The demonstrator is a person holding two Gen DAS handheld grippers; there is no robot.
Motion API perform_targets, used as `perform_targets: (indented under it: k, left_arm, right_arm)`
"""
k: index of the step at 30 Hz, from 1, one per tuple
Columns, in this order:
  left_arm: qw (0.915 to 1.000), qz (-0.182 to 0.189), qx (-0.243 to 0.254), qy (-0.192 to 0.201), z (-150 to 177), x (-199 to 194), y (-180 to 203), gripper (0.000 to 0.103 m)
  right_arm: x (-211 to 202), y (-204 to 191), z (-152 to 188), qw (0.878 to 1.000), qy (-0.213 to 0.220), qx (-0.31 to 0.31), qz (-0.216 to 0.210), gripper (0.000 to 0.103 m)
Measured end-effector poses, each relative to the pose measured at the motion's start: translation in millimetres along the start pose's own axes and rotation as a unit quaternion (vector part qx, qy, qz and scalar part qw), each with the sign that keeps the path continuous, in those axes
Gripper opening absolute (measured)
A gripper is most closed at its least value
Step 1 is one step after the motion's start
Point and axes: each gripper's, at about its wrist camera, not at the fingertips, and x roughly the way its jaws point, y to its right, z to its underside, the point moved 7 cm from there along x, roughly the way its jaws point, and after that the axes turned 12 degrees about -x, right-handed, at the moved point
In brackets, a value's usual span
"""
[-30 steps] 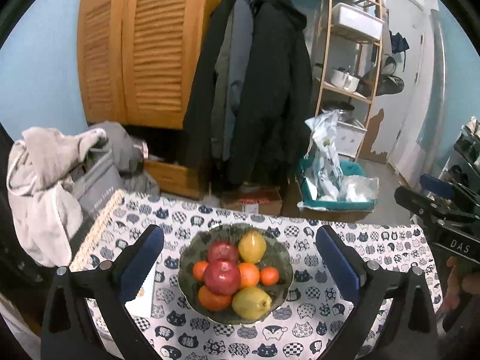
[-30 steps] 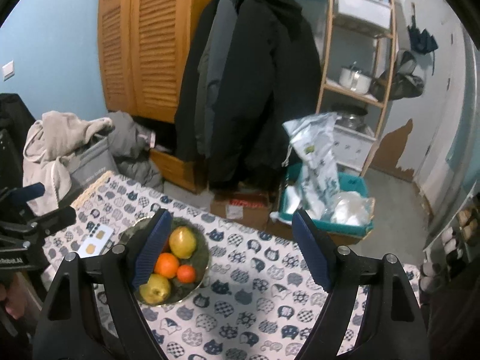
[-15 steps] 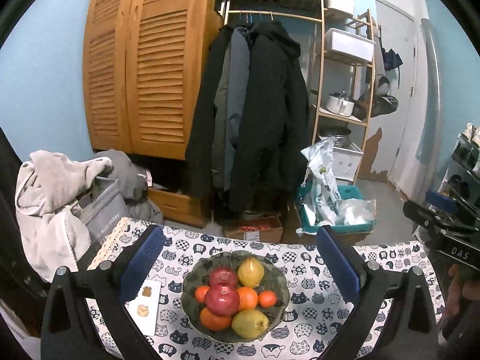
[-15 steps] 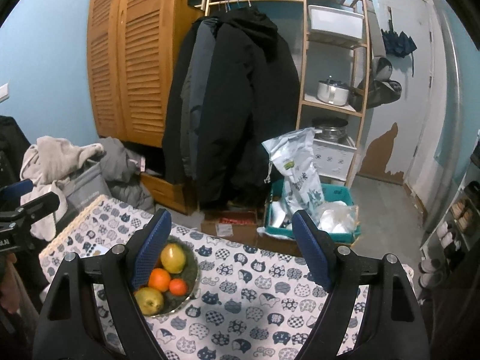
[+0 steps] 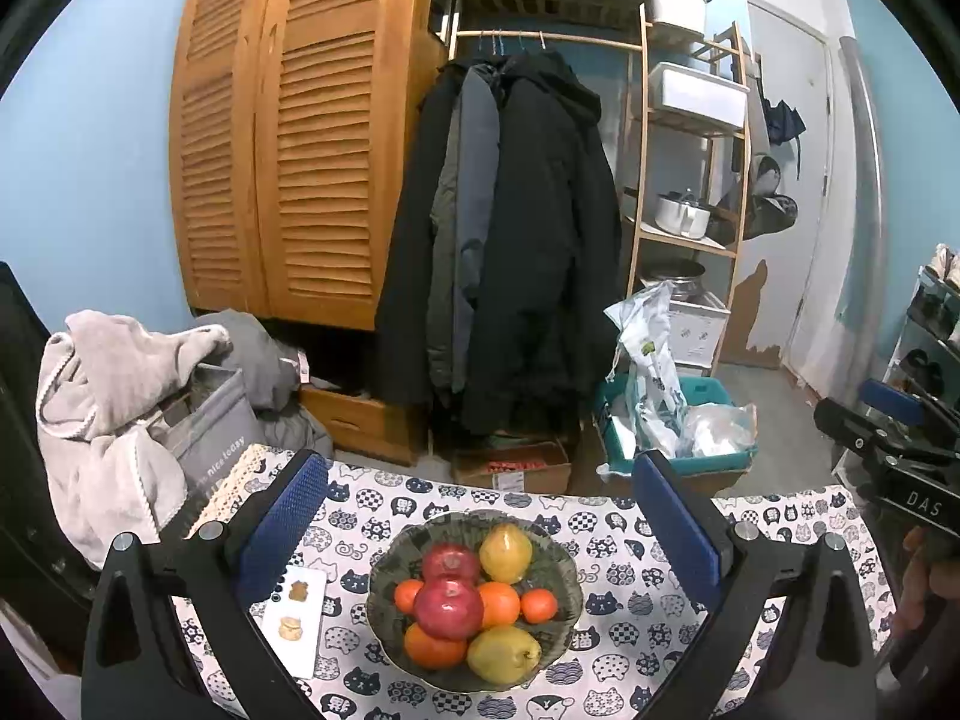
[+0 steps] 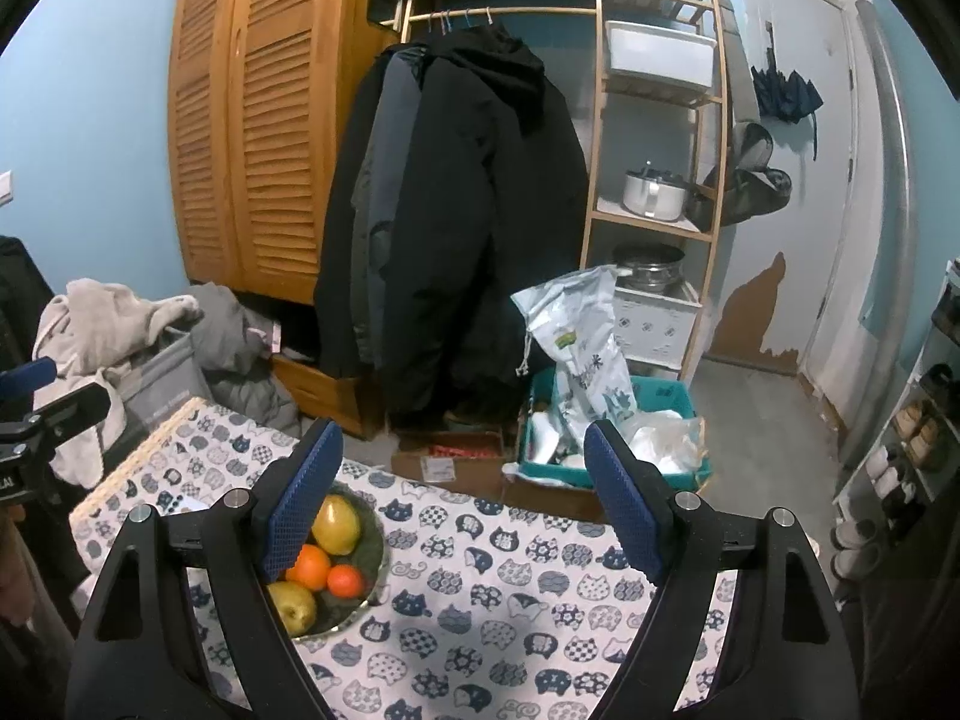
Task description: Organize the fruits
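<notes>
Red, orange and yellow fruit [image 5: 474, 612] is sitting piled in the bowl [image 5: 561, 564] on the cat-print table [image 5: 630, 600]. I am holding my left claw [image 5: 480, 534] and right claw [image 6: 462, 498] high above it, both spread wide and gripping nothing. Whether sorting is finished or pending, I am judging neither, so I am keeping clear of the pile.

A lived-in home, prob. an entry/storage room, is being shown: dark coats [image 5: 510, 240] are being hung on a rail beside a louvred wooden wardrobe [image 5: 288, 138], pots [image 6: 654, 192] and bins are being kept on a wooden shelf unit [image 6: 654, 120], laundry [image 5: 114, 408] is being piled at left, and a worktop w/ cat-print cloth [image 6: 510, 600] is being used for a fruit bowl [image 5: 558, 570].
</notes>
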Motion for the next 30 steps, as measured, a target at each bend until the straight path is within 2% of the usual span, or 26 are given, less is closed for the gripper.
perform_targets:
  k: [30]
  left_arm:
    - [1.0, -0.005, 0.0, 0.002, 0.2, -2.9, 1.1, 0.102]
  right_arm:
    - [-2.3, 0.7, -0.8, 1.0, 0.001, -0.001, 0.001, 0.082]
